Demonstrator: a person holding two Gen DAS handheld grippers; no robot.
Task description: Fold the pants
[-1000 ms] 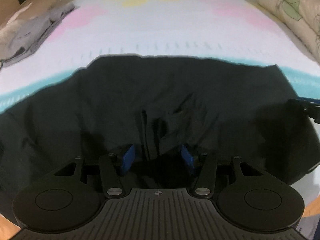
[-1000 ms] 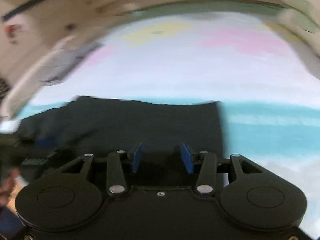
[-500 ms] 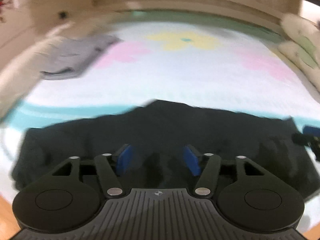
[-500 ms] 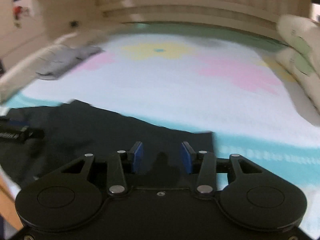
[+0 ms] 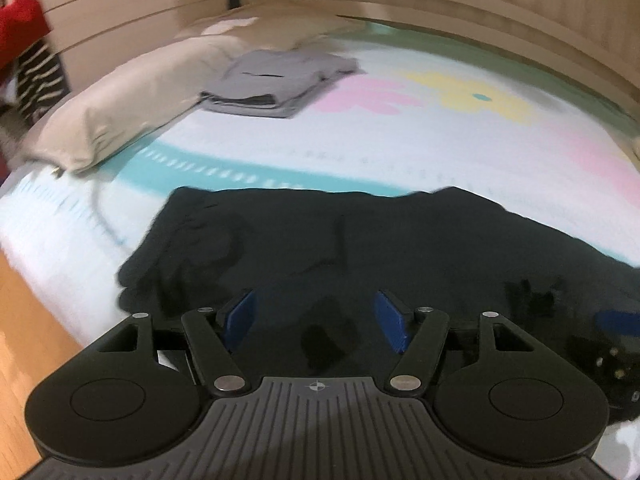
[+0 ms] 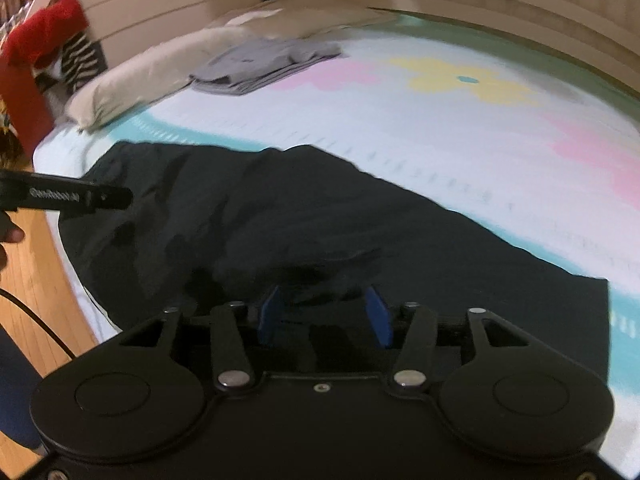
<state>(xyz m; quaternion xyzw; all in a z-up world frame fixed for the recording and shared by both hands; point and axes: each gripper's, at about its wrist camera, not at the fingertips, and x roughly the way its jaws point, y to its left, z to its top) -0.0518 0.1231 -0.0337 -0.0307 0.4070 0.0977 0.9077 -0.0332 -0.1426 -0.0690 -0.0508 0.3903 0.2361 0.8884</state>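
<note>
Black pants (image 5: pixel 360 248) lie spread along the near edge of a bed with a pastel flower cover; they also show in the right wrist view (image 6: pixel 320 220). My left gripper (image 5: pixel 316 322) is open and empty above the pants' near edge. My right gripper (image 6: pixel 323 316) is open and empty above a raised fold of the pants. The left gripper's body (image 6: pixel 68 196) shows at the left of the right wrist view, and part of the right gripper (image 5: pixel 612 344) at the right edge of the left wrist view.
A folded grey garment (image 5: pixel 276 80) lies at the far left of the bed, next to a beige pillow (image 5: pixel 132 104). Wooden floor (image 6: pixel 36 280) lies left of the bed. Red and striped clothes (image 6: pixel 48 40) hang at the far left. A panelled wall runs behind.
Both grippers have pulled back and swung left, so more of the bed, pillow and floor shows. The pants have stayed on the bed. Both grippers have stayed open.
</note>
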